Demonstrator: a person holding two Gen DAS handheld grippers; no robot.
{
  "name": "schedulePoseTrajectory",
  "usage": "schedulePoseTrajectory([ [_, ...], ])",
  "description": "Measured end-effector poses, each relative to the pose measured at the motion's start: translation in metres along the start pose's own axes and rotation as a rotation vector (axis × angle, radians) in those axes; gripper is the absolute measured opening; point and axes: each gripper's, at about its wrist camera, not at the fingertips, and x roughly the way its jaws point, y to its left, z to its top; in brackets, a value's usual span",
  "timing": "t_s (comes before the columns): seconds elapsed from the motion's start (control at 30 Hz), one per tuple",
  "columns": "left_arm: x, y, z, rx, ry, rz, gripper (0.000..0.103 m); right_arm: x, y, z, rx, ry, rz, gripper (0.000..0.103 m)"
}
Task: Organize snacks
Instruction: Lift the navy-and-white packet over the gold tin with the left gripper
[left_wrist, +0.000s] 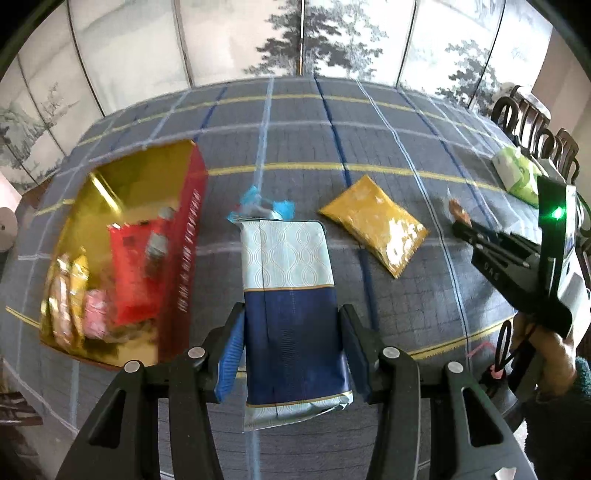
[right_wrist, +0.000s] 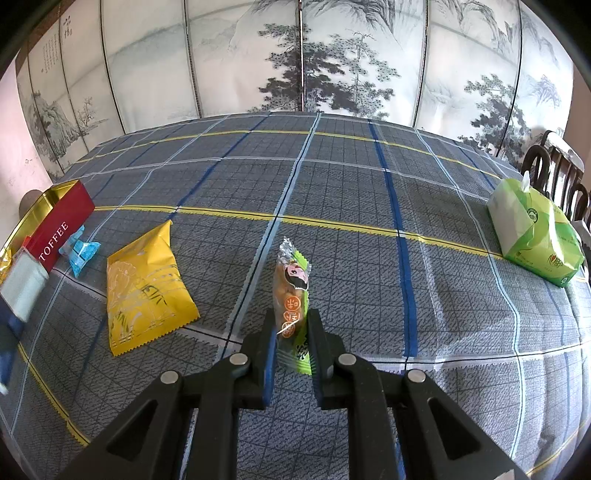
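Snacks, mixed lot. Your left gripper (left_wrist: 291, 354) is clamped on a blue-and-white packet (left_wrist: 291, 295), held above the worktop (right_wrist: 369, 221) just right of the red toffee tin (left_wrist: 190, 236). Tin sits at the worktop's left edge, lid off, with a red packet (left_wrist: 135, 269) and smaller sweets inside; those are blurred. Your right gripper (right_wrist: 291, 332) is closed on a small orange-and-green snack (right_wrist: 291, 295), held upright. Yellow packet (right_wrist: 144, 291) lies flat between the tin and that snack. Blue-wrapped candies (right_wrist: 81, 251) lie just beside the tin. Green tissue pack (right_wrist: 535, 232) near the right edge.
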Motion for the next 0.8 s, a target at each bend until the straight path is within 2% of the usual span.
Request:
schedulePoseTrajectory([
  [0.37,-0.023,0.072,0.018,-0.061,-0.063,0.129,0.046,0.000,0.001,0.000,-0.009,0.001,-0.012,0.015],
  [0.6,-0.013,0.123,0.011,-0.119,-0.032,0.197,0.046,0.000,0.004,0.000,-0.016,0.002,-0.022,0.015],
  [0.8,0.002,0.148,0.004,-0.130,0.008,0.233,0.046,0.000,0.005,0.000,-0.020,0.003,-0.028,0.015],
])
